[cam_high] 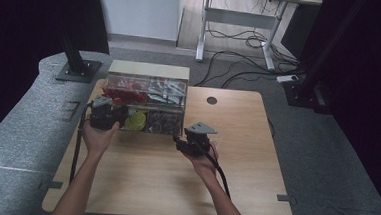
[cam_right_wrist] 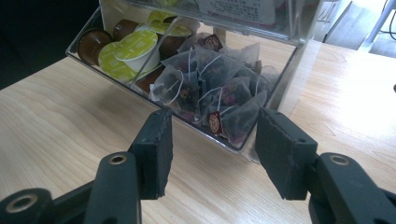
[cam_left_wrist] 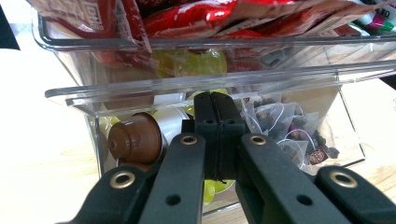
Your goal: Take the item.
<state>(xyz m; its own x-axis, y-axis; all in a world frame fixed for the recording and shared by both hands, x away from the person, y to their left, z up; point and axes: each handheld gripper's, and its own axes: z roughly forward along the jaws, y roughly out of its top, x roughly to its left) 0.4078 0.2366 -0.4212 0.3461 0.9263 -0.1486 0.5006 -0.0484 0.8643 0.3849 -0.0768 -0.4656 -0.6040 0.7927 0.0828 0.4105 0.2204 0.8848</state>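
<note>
Light wood table point(cam_high: 234, 180), dim room: clear organizer point(cam_high: 146, 97) at the far left, long axis across the table, lower bin of tea bags point(cam_right_wrist: 210, 91) and coffee pods point(cam_right_wrist: 126, 51) tilted open toward me. My left gripper point(cam_left_wrist: 215, 112), clamped shut, seems to rest at the bin's front lip. My right gripper point(cam_right_wrist: 210, 140) hangs half-open and empty before it; a careless push could slide the organizer or snag a bag string.

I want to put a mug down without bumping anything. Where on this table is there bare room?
The table is bare right of the clear organizer, around the round hole, and along the near edge between the forearms. It is crowded at the organizer's front, where the left gripper and right gripper sit.
</note>
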